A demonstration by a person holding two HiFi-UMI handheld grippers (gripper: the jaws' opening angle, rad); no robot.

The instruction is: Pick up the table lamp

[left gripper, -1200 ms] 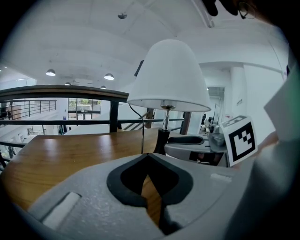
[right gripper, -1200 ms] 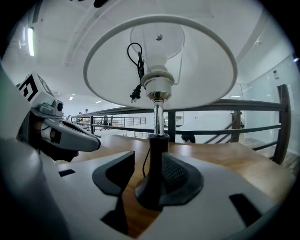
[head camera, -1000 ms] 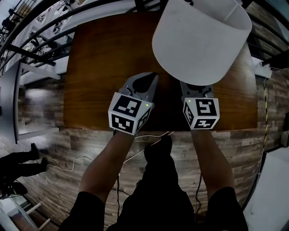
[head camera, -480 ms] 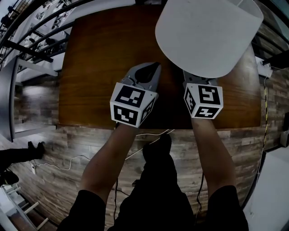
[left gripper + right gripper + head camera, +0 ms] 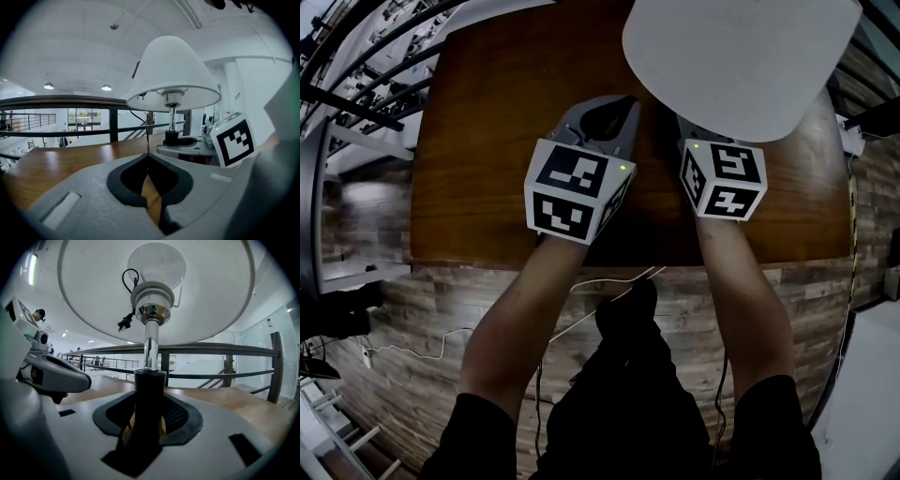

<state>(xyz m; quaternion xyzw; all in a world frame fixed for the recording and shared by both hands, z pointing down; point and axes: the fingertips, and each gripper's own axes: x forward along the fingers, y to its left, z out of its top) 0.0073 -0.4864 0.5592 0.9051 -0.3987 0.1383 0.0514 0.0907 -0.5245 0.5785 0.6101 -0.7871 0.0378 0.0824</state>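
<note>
Clamping the lamp (image 5: pixel 154 296) by its stem, the right gripper (image 5: pixel 149 401) hovers near the desk (image 5: pixel 487 141) front edge. The left gripper (image 5: pixel 147 157) has its fingers closed, empty.

The grey left tool (image 5: pixel 148 157) and right tool (image 5: pixel 148 405) carry black-and-white marker cubes (image 5: pixel 574 190); dark sleeves (image 5: pixel 483 433).

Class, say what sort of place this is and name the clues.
Probably an indoor mezzanine in a large building: a black railing overlooks open space, with plank flooring and ceiling lights.
</note>
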